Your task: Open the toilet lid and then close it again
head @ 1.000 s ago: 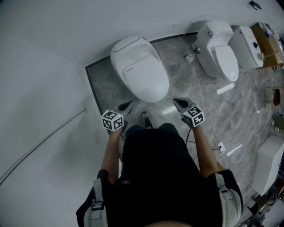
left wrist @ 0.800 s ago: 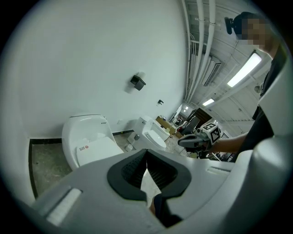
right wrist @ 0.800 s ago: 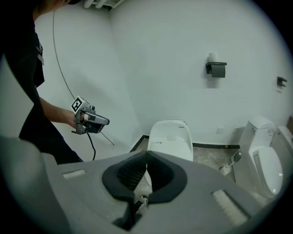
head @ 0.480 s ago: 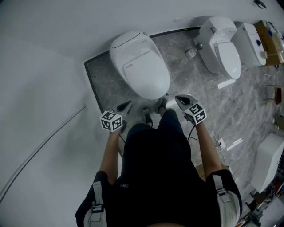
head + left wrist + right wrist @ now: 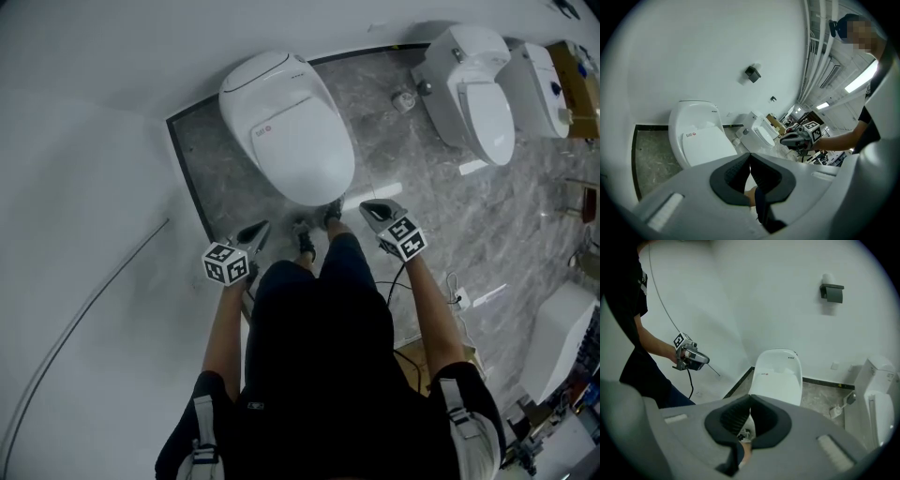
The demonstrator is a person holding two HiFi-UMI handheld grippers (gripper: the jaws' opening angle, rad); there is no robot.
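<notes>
Backing onto white wall, toilet stands on marbled floor.

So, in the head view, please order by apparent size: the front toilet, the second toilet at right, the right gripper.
1. front toilet, largest.
2. second toilet, which is farther away, so true size is unsure.
3. right gripper, smallest though nearest the camera.

1. Toilet: red label on lid, print too small to read.
2. Toilet's front end hidden behind left gripper in left gripper view.
3. Right of toilet: small floor object, unidentifiable; brown box cut by frame edge.
</notes>
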